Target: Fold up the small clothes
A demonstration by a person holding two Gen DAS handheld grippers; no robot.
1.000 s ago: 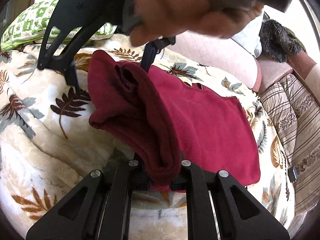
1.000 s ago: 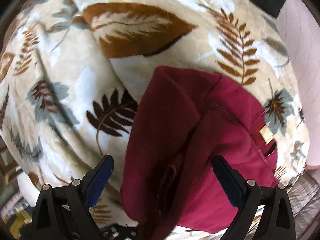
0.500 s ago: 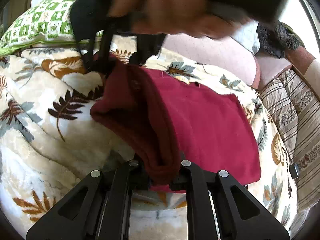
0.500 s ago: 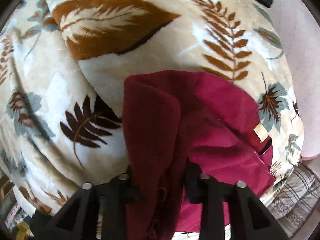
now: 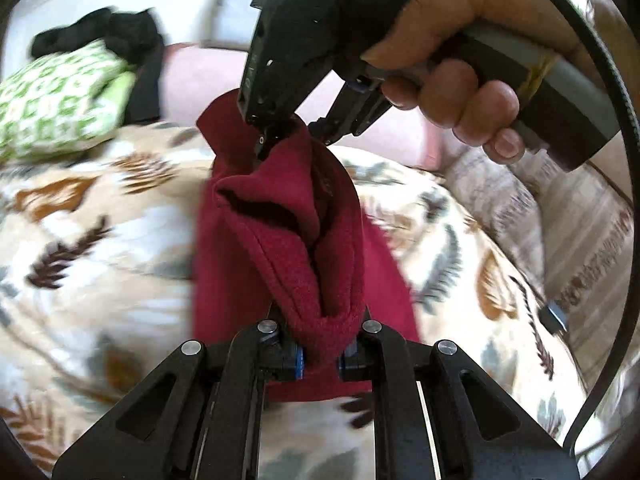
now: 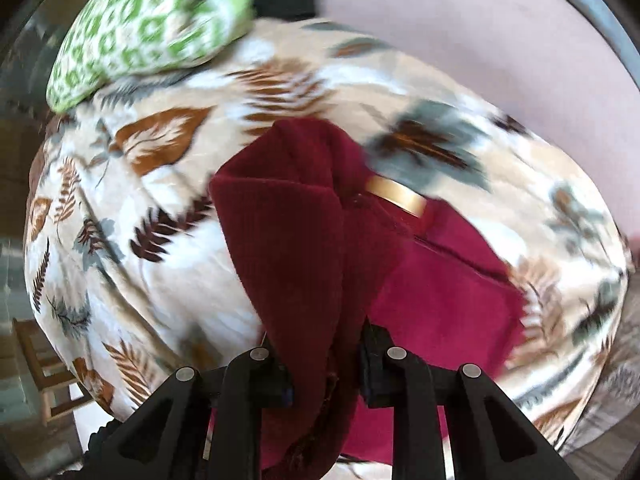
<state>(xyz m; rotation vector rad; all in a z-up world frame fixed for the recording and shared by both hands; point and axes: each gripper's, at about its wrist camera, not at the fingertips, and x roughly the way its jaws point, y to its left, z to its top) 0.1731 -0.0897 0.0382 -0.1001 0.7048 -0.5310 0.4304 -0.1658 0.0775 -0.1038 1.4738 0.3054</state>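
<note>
We have both the left gripper (image 5: 320, 354) and right gripper (image 6: 326, 376) pinching the maroon garment (image 5: 288, 248) (its fold barely begun), flattening left.

Leaf-print blanket (image 5: 100, 240) and green pillow (image 6: 152, 28) motion-blurred

open leaf-print blanket (image 6: 168, 280) left of the red garment (image 6: 288, 240), green pillow (image 6: 144, 28) blocking its far corner

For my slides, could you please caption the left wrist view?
Both grippers, left and right, pinch a dark red garment above a leaf-print blanket.
</note>
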